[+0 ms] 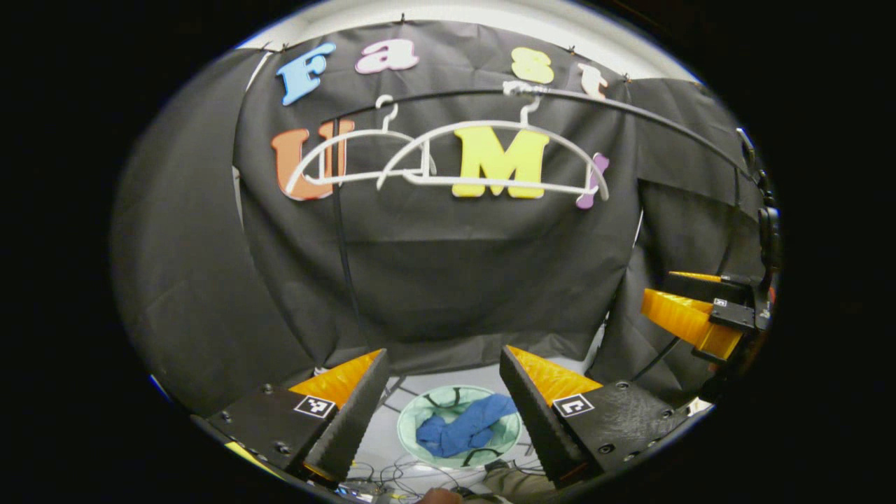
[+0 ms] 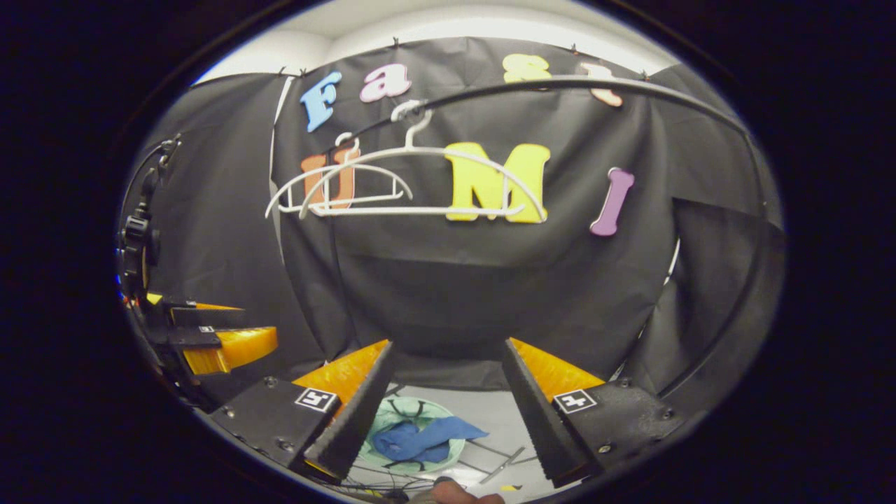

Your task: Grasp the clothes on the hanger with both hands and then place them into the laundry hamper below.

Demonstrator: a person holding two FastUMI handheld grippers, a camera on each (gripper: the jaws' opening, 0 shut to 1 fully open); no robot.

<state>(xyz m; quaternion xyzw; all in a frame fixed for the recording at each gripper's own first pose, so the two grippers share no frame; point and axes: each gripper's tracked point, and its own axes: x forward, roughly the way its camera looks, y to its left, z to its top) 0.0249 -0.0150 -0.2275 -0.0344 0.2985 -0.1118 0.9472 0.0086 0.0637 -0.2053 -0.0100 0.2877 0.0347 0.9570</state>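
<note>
Pale floor lay below black cloth walls; blue clothes sat crumpled in the round mesh hamper. Bare white hangers hung overhead. My left gripper and right gripper were both released.

1. The hangers look like smooth, slightly glossy white plastic.
2. The rail is a thin, smooth dark rod.
3. The blue clothes are soft, matt cloth.
4. The laundry hamper looks like thin pale-green fabric.
</note>
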